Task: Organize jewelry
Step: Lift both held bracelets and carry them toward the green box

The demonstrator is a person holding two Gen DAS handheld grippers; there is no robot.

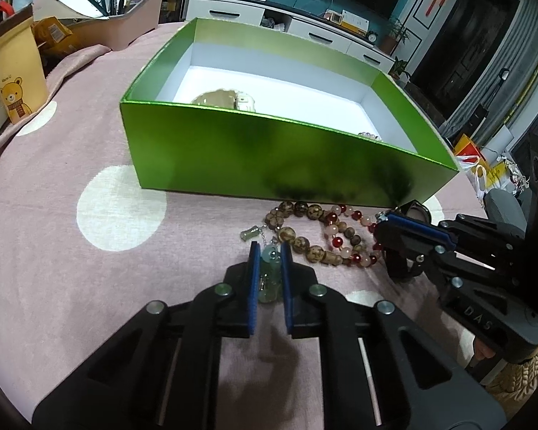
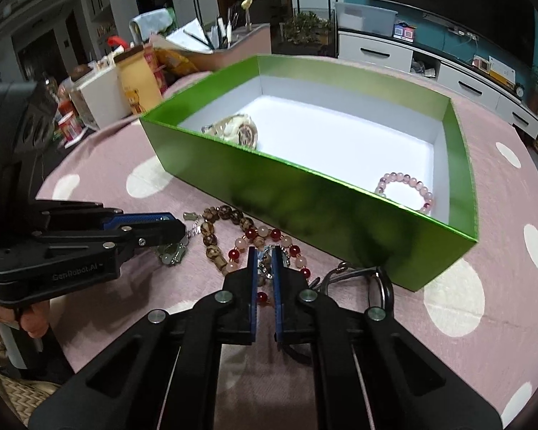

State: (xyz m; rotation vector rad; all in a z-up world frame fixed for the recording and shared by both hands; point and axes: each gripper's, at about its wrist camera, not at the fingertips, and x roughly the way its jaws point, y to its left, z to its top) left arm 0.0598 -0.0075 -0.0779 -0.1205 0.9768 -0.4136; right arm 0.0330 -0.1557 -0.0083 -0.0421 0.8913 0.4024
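- Now, from the left wrist view, the left gripper [image 1: 270, 251] is seen clamped on a pale green pendant [image 1: 271, 273], which lies on the pink dotted tablecloth [image 1: 71, 258] just in front of the green box [image 1: 269, 157].
- Beside it a brown bead bracelet [image 1: 306, 231] and a red and pink bead bracelet [image 1: 351, 238] are tangled together; the right gripper [image 1: 383, 220] is pressed into their far side.
- The pick-up step is judged to be in hand; next, a lift over the box wall is called for, and the strands may be dragged along.
- "DAS" is read on the right gripper's arm, and a bear is printed on a yellow bag [image 1: 18, 79].
- From the right wrist view, the right gripper [image 2: 264, 254] is seen closed on a small silver piece among the beads.
- A watch [image 2: 236, 130] and a pink bracelet [image 2: 407, 190] are already laid in the box.
- "GenRobot.AI" is read on the left gripper's body.
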